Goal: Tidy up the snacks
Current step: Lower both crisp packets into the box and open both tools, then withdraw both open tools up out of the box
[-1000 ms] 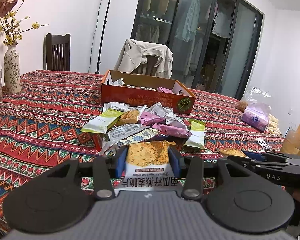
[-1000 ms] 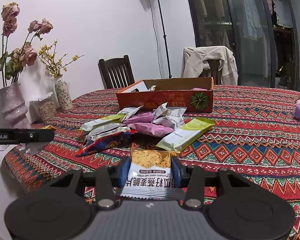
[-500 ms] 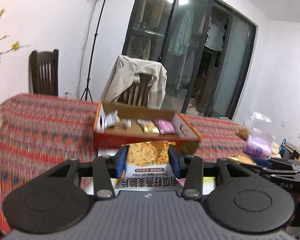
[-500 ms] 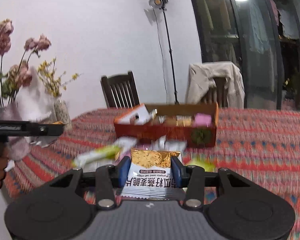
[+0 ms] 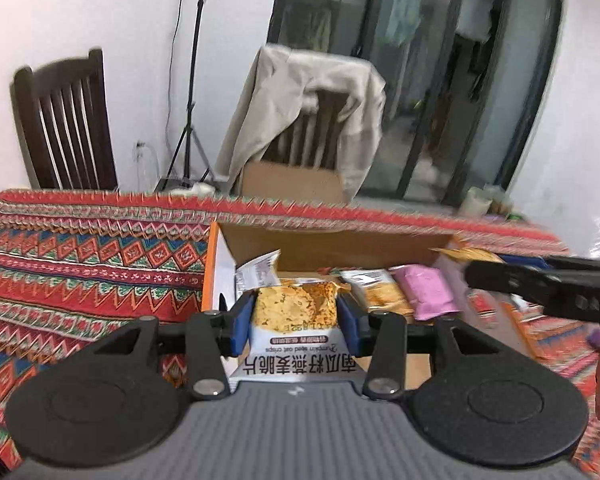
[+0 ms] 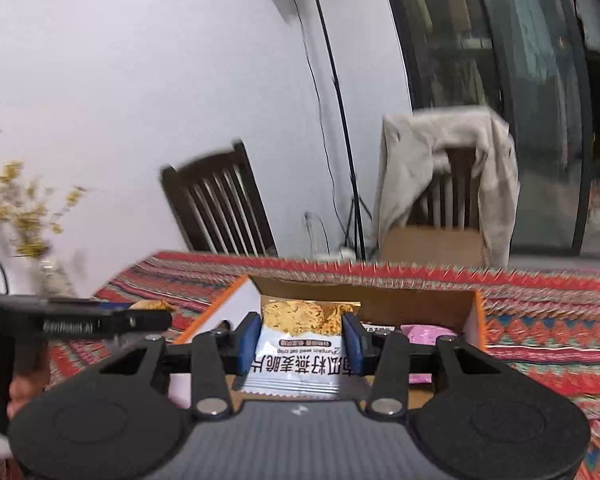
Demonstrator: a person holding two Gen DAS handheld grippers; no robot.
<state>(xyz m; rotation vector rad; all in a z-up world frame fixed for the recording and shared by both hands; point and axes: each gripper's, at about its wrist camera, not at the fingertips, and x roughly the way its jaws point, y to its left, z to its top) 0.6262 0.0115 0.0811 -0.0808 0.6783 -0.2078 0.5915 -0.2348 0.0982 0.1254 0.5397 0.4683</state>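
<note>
My left gripper (image 5: 296, 320) is shut on a white and orange crisp packet (image 5: 296, 336) and holds it over the near left part of the orange cardboard box (image 5: 214, 276). My right gripper (image 6: 303, 340) is shut on a matching crisp packet (image 6: 304, 344) above the same box (image 6: 476, 320). Inside the box lie a pink packet (image 5: 424, 292), an orange crisp packet (image 5: 384, 292) and a white wrapper (image 5: 260, 272). The right gripper also shows at the right of the left wrist view (image 5: 540, 284), and the left gripper at the left of the right wrist view (image 6: 100, 320).
The box stands on a red patterned tablecloth (image 5: 80, 264). Behind the table are a dark wooden chair (image 5: 64, 120), a chair draped with a beige jacket (image 5: 312, 112) and a light stand (image 6: 332, 92). A vase of yellow flowers (image 6: 32, 220) is at the left.
Both grippers moved forward from above the loose snack pile to over the box, each still gripping its crisp packet. The pile has dropped out of view.
</note>
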